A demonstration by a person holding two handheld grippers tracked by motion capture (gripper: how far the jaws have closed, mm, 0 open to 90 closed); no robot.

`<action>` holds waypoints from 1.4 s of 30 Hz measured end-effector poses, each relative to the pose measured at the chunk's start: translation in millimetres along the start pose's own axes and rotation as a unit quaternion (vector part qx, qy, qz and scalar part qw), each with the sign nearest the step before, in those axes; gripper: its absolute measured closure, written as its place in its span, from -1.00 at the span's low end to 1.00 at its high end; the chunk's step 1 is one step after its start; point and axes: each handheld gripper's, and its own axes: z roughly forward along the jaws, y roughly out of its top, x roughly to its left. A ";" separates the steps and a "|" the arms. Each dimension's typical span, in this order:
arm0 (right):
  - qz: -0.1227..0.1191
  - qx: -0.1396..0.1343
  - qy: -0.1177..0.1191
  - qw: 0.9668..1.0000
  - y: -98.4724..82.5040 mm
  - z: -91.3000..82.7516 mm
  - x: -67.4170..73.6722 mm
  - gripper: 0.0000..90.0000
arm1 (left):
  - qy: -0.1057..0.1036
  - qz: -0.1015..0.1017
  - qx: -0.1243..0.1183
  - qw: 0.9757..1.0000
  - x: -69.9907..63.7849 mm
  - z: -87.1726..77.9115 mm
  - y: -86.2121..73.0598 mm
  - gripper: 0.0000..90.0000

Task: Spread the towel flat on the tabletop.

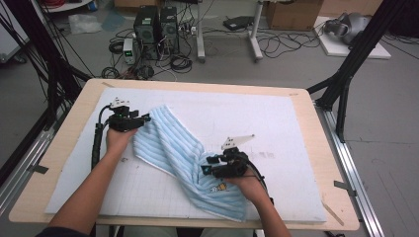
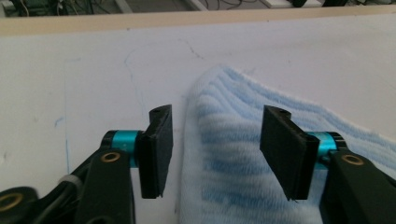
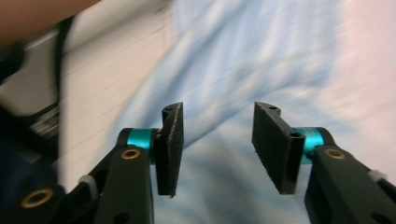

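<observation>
From above, a blue striped towel (image 1: 185,158) lies rumpled across the white mat (image 1: 276,128), the left gripper (image 1: 141,120) held low at its far left corner and the right gripper (image 1: 207,165) over its near part, both forearms reaching in from the near edge. In the left gripper view the jaws stand apart, with the towel's edge (image 2: 224,154) between them, unpinched. The blurred right gripper view shows jaws spread above the towel (image 3: 243,70), holding nothing.

A research lab: beyond the wooden table (image 1: 326,148), far past the hand-held grippers, computer towers (image 1: 155,27) sit on a grey floor amid tangled cables (image 1: 276,44), cardboard boxes (image 1: 294,15) and black frame struts (image 1: 353,59).
</observation>
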 end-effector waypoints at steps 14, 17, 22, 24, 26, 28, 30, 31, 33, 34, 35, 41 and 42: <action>-0.003 -0.007 -0.095 0.995 43.7 44.3 -46.8 0.04 | -0.022 0.027 -0.037 0.999 0.6 -38.8 -27.0 -0.23; -0.004 0.005 -0.104 0.995 47.4 53.0 -53.6 0.23 | -0.023 0.019 -0.047 0.998 3.9 -43.9 -27.1 -0.31; -0.006 0.019 -0.115 0.993 60.2 69.4 -62.4 0.21 | -0.017 0.004 -0.053 0.998 11.5 -48.1 -30.1 -0.35; -0.009 0.025 -0.114 0.993 67.0 79.7 -64.2 0.18 | -0.014 -0.002 -0.055 0.998 14.3 -49.3 -30.9 -0.35; -0.013 0.040 -0.110 0.993 72.3 92.2 -64.4 0.14 | -0.011 -0.004 -0.057 0.998 16.3 -50.4 -31.7 -0.34; -0.020 0.056 -0.108 0.992 75.9 104.7 -62.6 0.15 | -0.011 -0.007 -0.056 0.998 17.9 -50.5 -32.7 -0.34; -0.032 0.066 -0.115 0.991 75.8 113.9 -60.3 0.28 | -0.011 -0.008 -0.055 0.998 18.6 -50.0 -33.8 -0.33; -0.039 0.067 -0.125 0.989 76.2 114.5 -58.7 0.40 | -0.010 -0.009 -0.054 0.998 18.9 -49.8 -34.1 -0.33; -0.036 0.074 -0.120 0.989 76.6 110.8 -60.4 0.79 | -0.011 -0.009 -0.052 0.999 19.2 -49.7 -34.5 -0.32; -0.034 0.077 -0.121 0.989 76.7 109.0 -60.6 0.86 | -0.011 -0.010 -0.051 0.999 19.4 -49.7 -34.7 -0.32; -0.039 0.088 -0.135 0.986 77.1 105.3 -60.1 0.88 | -0.011 -0.011 -0.051 0.999 19.5 -49.8 -34.8 -0.31; -0.035 0.099 -0.185 0.977 67.8 69.9 -67.5 0.89 | -0.009 -0.015 -0.050 0.999 20.3 -50.2 -35.5 -0.31; -0.024 0.093 -0.193 0.976 63.3 59.3 -71.8 0.89 | -0.008 -0.016 -0.050 0.999 20.4 -50.1 -35.7 -0.31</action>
